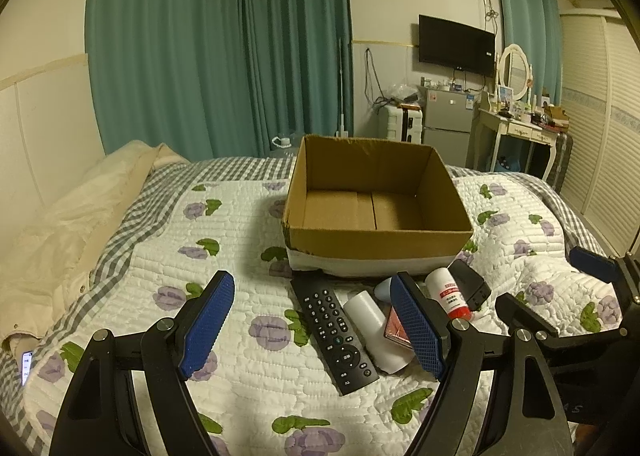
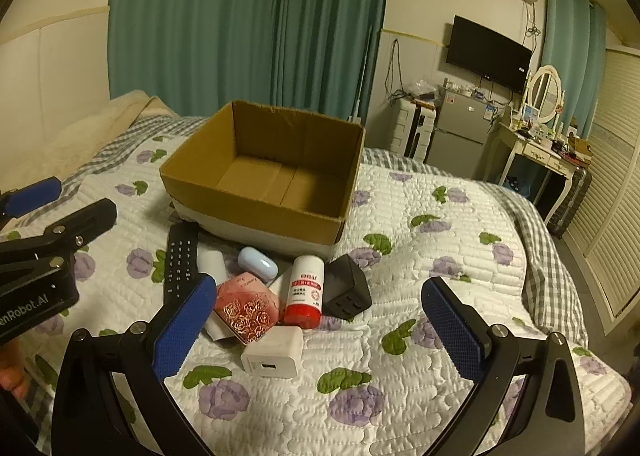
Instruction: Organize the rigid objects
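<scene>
1. Your left gripper (image 1: 316,330) hangs low over the flower-print quilted bedspread (image 1: 248,240) with its blue-padded jaws spread wide and nothing between them.
2. Your right gripper (image 2: 320,330) is likewise released, jaws far apart, holding nothing; it hovers over the cluster of small things.
3. The open brown cardboard box (image 1: 380,242) sits on the bedspread past the cluster, with nothing visible on its bare floor.
4. The long black remote control (image 1: 334,334) lies flat just in front of the box, buttons up, at the left edge of the cluster.
5. Beside the remote lies a plain white cylinder (image 1: 370,314) on its side.
6. The pale blue oval case (image 2: 258,262) rests close to the box's near wall, between the white cylinder and the white bottle with a red label and red cap (image 2: 306,294).
7. That bottle leans against the black cube-shaped charger (image 2: 346,292) on its right, touching it.
8. The pink box with gold rose patterns (image 2: 246,310) lies tilted in front of the blue case, and the white square plug adapter (image 2: 272,352) sits just beside it, nearest your right gripper.
</scene>
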Demonstrator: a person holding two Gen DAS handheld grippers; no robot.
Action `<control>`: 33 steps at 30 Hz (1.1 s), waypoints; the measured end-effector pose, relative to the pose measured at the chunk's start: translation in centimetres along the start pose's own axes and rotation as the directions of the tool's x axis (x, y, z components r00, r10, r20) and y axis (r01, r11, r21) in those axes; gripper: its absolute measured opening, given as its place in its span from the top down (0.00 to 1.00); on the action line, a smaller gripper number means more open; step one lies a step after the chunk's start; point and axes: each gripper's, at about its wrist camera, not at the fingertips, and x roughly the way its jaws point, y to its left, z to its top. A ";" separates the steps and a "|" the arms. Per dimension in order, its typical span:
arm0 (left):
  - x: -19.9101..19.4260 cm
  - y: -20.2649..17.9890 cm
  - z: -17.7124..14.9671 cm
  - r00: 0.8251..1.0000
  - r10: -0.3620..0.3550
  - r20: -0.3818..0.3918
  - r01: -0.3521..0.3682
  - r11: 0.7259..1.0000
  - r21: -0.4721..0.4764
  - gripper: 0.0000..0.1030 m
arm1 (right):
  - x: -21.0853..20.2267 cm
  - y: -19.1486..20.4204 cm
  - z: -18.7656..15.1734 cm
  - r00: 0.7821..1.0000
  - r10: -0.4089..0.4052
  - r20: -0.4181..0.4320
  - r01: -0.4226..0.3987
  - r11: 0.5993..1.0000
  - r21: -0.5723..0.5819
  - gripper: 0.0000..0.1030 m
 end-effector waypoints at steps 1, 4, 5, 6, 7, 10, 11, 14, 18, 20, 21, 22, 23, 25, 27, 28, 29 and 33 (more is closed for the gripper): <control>0.2 0.0 -0.1 1.000 0.002 -0.007 -0.002 1.000 0.000 0.19 | 0.5 0.0 -0.3 1.000 -0.001 -0.013 0.001 1.000 -0.001 0.00; 1.0 0.1 -0.5 1.000 0.011 -0.025 -0.011 1.000 0.003 0.19 | 2.3 0.3 -1.3 0.998 -0.006 -0.068 0.005 1.000 -0.013 0.00; 1.3 0.2 -0.7 0.999 0.014 -0.033 -0.014 1.000 0.004 0.19 | 2.7 0.4 -1.6 0.997 -0.005 -0.083 0.004 1.000 -0.017 0.00; 1.7 0.2 -0.9 0.999 0.018 -0.042 -0.018 1.000 0.005 0.19 | 3.2 0.6 -1.9 0.995 -0.003 -0.100 0.001 1.000 -0.022 0.00; 2.1 0.3 -1.1 0.998 0.023 -0.052 -0.022 1.000 0.005 0.19 | 3.9 0.9 -2.3 0.993 -0.002 -0.122 -0.002 1.000 -0.031 0.00; 3.1 0.5 -1.7 0.997 0.033 -0.077 -0.032 0.999 0.010 0.19 | 5.0 1.6 -3.2 0.987 0.005 -0.158 -0.013 0.999 -0.050 0.00; 3.4 0.5 -1.8 0.996 0.037 -0.087 -0.036 0.999 0.012 0.19 | 5.4 1.8 -3.5 0.985 0.010 -0.171 -0.019 0.998 -0.052 0.00; 4.3 0.5 -2.5 0.993 0.045 -0.108 -0.043 0.999 0.017 0.19 | 6.5 2.2 -4.5 0.978 0.016 -0.209 -0.029 0.998 -0.060 0.02; 5.4 0.4 -3.2 0.988 0.055 -0.143 -0.052 0.998 0.028 0.19 | 8.7 2.5 -5.6 0.961 0.027 -0.275 -0.049 0.996 -0.073 0.10; 6.0 0.3 -3.6 0.985 0.057 -0.163 -0.052 0.998 0.035 0.19 | 9.6 2.7 -6.0 0.953 0.043 -0.301 -0.067 0.995 -0.070 0.12; 6.2 0.2 -3.7 0.984 0.057 -0.171 -0.051 0.998 0.038 0.19 | 10.0 2.7 -6.0 0.950 0.050 -0.309 -0.075 0.995 -0.067 0.13; 6.4 0.0 -3.9 0.982 0.056 -0.183 -0.049 0.998 0.041 0.19 | 10.4 2.8 -6.1 0.945 0.058 -0.321 -0.083 0.995 -0.064 0.17; 6.7 -0.1 -4.1 0.979 0.056 -0.197 -0.048 0.998 0.045 0.19 | 10.9 2.8 -6.2 0.941 0.065 -0.333 -0.090 0.994 -0.061 0.29; 7.3 -0.4 -4.6 0.975 0.051 -0.217 -0.041 0.998 0.052 0.19 | 11.6 2.8 -6.5 0.930 0.092 -0.356 -0.116 0.992 -0.048 0.45; 7.9 -0.7 -5.0 0.970 0.046 -0.241 -0.033 0.998 0.055 0.19 | 11.1 2.9 -6.5 0.930 0.112 -0.350 -0.134 0.990 -0.039 0.48; 8.2 -0.8 -5.1 0.966 0.040 -0.256 -0.028 0.998 0.054 0.20 | 10.6 2.7 -6.4 0.936 0.108 -0.335 -0.128 0.991 -0.039 0.50; 8.5 -0.8 -5.2 0.964 0.037 -0.265 -0.024 0.998 0.051 0.20 | 9.9 2.4 -6.3 0.943 0.103 -0.316 -0.121 0.992 -0.038 0.50; 10.4 -1.0 -5.0 0.952 0.015 -0.307 -0.011 1.000 0.015 0.20 | 7.8 0.8 -5.3 0.960 0.077 -0.268 -0.086 0.996 -0.021 0.50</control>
